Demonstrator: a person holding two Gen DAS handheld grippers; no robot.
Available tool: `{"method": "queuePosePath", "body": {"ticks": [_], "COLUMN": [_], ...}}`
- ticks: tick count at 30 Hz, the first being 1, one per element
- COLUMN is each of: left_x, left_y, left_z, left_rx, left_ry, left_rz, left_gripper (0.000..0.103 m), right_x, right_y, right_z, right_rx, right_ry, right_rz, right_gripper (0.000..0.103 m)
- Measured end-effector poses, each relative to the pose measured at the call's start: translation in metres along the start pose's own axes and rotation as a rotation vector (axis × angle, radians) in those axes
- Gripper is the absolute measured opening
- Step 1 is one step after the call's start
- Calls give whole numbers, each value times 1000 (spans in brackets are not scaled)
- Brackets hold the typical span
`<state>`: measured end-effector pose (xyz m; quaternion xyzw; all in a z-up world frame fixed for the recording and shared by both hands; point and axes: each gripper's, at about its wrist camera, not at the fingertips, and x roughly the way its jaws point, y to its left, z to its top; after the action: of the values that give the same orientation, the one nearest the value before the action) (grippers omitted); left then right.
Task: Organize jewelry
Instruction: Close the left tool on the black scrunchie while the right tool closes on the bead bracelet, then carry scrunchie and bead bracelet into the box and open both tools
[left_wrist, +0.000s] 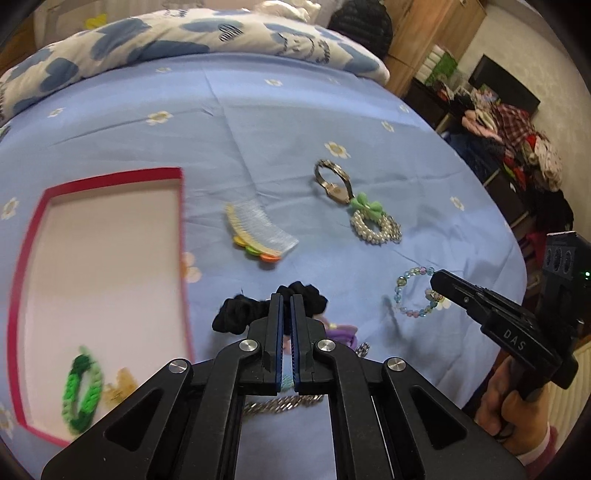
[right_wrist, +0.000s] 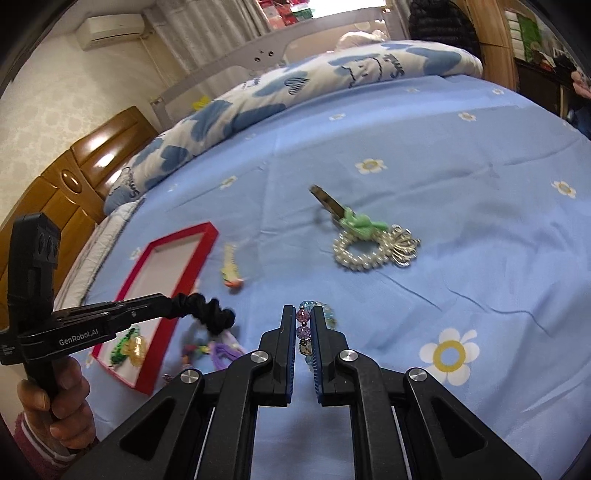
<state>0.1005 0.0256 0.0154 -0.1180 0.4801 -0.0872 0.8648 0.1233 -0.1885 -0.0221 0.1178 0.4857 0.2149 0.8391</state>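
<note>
Two claws are pressed on jewelry above the bed's near edge, the left claw (left_wrist: 287, 301) pinching a black scrunchie (left_wrist: 236, 314), the right claw (right_wrist: 307, 314) a beaded bracelet (right_wrist: 303, 325), with the red-rimmed box (left_wrist: 110, 177) farther left.

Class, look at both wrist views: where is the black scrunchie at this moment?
The black scrunchie is pinched in the left tool, lifted just above the blue sheet, right of the red tray and near the comb.
</note>
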Motion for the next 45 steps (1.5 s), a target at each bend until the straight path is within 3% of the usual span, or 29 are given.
{"method": "queuePosePath", "body": {"ticks": [12,27,38,45], "left_x": [-57,-87,-90,-69], "left_y": [54,122,158,179], "left_z": [-16,-34,-42,-50], "left_rx": [-131,-265,-332,-379], "left_ry": [-98,-153,-155,-106], "left_rz": [49,121,165,176], "left_gripper": [2,2,2,2], "right_x": [4,42,81,111], "right_y": [46,141,193,207], "right_z": [7,9,7,-1], "right_rx": [-37,-165,-211,-208], "right_ry": [4,63,128,187], "right_rz": [108,262,341,366], "right_gripper": [7,7,7,7]}}
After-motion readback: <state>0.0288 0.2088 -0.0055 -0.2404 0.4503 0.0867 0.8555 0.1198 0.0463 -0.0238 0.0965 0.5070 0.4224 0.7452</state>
